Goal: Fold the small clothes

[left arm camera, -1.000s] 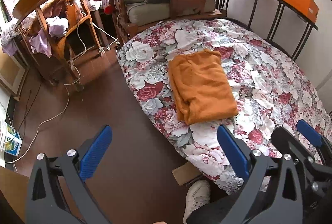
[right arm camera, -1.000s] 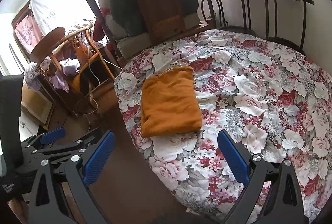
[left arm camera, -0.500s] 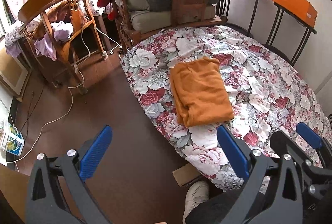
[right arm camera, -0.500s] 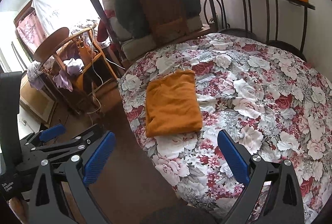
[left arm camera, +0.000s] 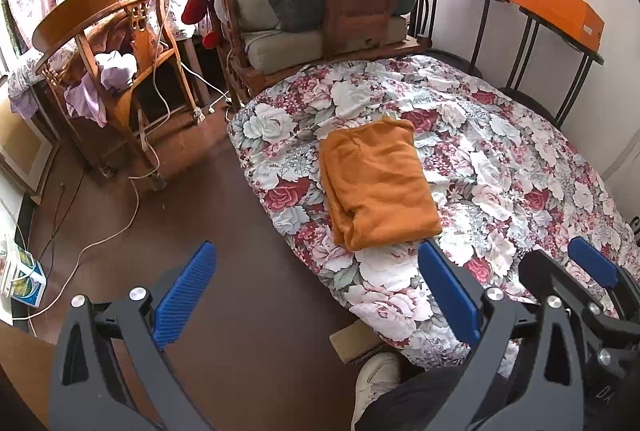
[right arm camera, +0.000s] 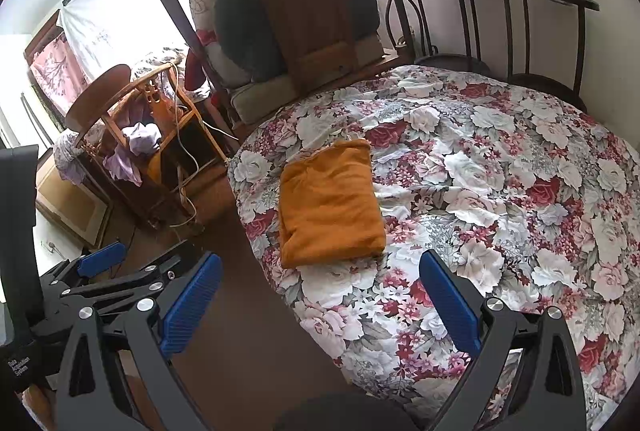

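An orange garment [left arm camera: 378, 187] lies folded into a neat rectangle on the floral bedspread [left arm camera: 500, 159], near the bed's left edge; it also shows in the right wrist view [right arm camera: 330, 203]. My left gripper [left arm camera: 316, 295] is open and empty, held above the floor and the bed's corner, short of the garment. My right gripper [right arm camera: 320, 301] is open and empty, above the bed's near edge, also short of the garment. The right gripper shows in the left wrist view [left arm camera: 592, 271], and the left gripper in the right wrist view [right arm camera: 100, 259].
A wooden chair [left arm camera: 116, 79] draped with purple clothes stands left of the bed, with cables [left arm camera: 104, 235] across the brown floor. A cushioned chair [left arm camera: 320, 11] stands at the bed's head. An orange box [left arm camera: 548, 7] rests on a black metal rack. A white shoe [left arm camera: 376, 375] is below.
Both grippers have drawn back and risen a little from the bed, so the folded garment looks smaller and farther. Both stay open and empty.
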Action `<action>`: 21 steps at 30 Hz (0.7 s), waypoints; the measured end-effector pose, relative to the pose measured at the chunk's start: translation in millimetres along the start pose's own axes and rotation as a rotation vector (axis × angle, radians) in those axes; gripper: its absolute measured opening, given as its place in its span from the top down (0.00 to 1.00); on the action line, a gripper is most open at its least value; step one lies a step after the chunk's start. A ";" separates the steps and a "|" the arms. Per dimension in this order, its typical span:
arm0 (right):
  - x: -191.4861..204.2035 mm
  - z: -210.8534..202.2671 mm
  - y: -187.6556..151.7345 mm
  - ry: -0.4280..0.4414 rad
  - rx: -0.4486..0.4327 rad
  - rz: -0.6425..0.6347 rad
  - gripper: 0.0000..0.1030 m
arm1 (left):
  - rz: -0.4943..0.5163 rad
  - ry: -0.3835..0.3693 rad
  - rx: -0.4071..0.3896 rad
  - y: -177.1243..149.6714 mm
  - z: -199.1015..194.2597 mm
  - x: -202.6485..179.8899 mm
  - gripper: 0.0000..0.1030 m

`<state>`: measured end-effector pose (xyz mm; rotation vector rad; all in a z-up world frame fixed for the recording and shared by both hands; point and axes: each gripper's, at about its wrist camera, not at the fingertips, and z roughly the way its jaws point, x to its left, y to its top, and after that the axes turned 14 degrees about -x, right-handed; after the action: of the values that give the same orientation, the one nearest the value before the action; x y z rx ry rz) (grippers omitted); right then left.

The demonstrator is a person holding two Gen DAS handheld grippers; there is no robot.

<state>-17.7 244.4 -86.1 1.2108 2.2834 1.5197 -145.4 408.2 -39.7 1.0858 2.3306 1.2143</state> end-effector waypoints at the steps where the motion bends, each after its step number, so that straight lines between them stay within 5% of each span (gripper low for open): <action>1: 0.2 0.2 -0.3 -0.003 0.001 0.000 0.03 | 0.002 0.000 0.000 0.3 0.0 -0.1 0.04; 21: 1.1 1.3 -0.5 -0.006 0.003 0.002 0.04 | 0.000 0.008 0.008 -4.8 0.4 -0.3 0.04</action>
<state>-18.0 245.9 -86.8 1.2178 2.2821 1.5114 -147.3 406.5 -43.8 1.0859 2.3433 1.2118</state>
